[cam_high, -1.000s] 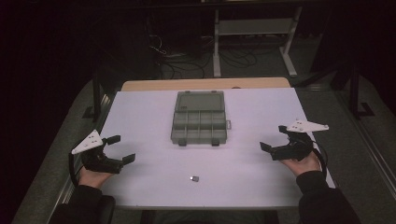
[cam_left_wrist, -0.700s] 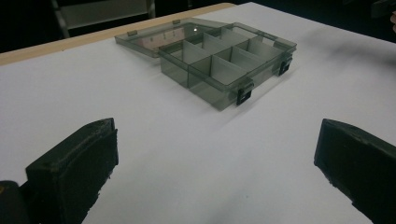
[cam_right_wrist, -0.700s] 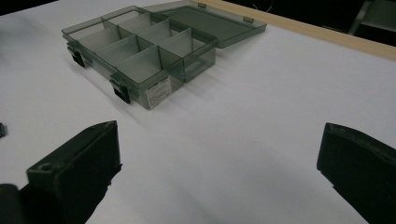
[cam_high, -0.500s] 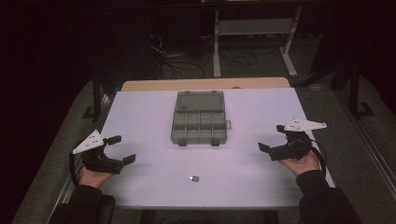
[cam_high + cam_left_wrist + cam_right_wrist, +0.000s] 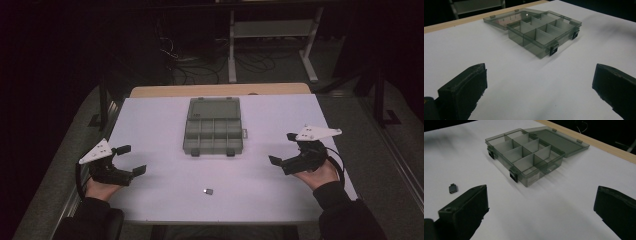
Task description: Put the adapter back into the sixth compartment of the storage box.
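A smoky clear compartment box [image 5: 214, 131] lies open mid-table, its lid folded flat behind it; its cells [image 5: 541, 32] [image 5: 524, 152] look empty. A small dark grey adapter-like piece [image 5: 208, 191] [image 5: 453, 188] lies on the white tabletop near the front edge. My left gripper [image 5: 131, 160] rests at the table's left edge, open, nothing between its jaws. My right gripper [image 5: 283, 149] sits at the right side, open and empty too. Both point toward the box from a distance.
The white tabletop [image 5: 160, 125] has a wooden strip [image 5: 220, 90] along its far edge. Beyond it stand a metal shelf frame [image 5: 272, 35] and cables on a dark floor.
The right gripper has drifted slightly toward the table's middle. The left gripper, box and small piece stay put.
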